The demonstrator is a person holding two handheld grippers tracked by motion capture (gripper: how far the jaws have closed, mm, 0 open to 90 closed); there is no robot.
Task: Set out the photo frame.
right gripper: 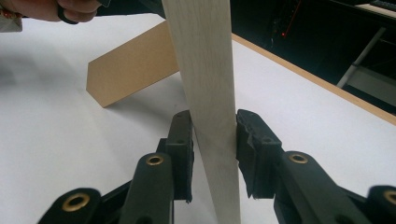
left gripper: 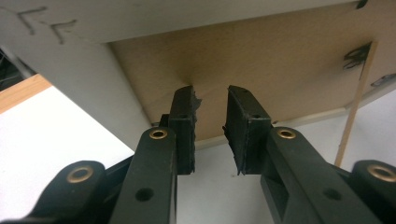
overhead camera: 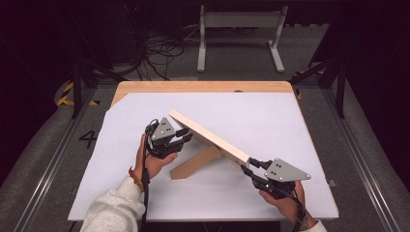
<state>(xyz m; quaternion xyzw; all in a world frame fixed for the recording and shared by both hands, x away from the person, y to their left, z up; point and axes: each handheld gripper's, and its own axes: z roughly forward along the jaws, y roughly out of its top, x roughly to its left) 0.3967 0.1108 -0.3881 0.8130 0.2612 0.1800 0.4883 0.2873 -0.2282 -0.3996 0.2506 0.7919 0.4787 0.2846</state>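
A long pale wooden plank [overhead camera: 208, 137] is held slanted above the table, and a brown board [overhead camera: 196, 164] slopes down from under it to the white surface. My right gripper [overhead camera: 247, 165] is shut on the plank's near end. The right gripper view has the plank [right gripper: 201, 56] running up between the jaws of the right gripper [right gripper: 214, 121], with the brown board [right gripper: 135, 70] behind. My left gripper [overhead camera: 185, 135] stands open beside the plank's far half. In the left gripper view, the left gripper [left gripper: 210, 100] points at the brown board's [left gripper: 280, 60] underside with nothing between its fingers.
A white sheet [overhead camera: 290, 121] covers most of the wooden tabletop [overhead camera: 203, 87]. Beyond the table's far edge a metal frame [overhead camera: 239, 29] stands on the floor beside loose cables [overhead camera: 159, 53]. The person's left hand [overhead camera: 154, 164] and sleeve come in at the bottom left.
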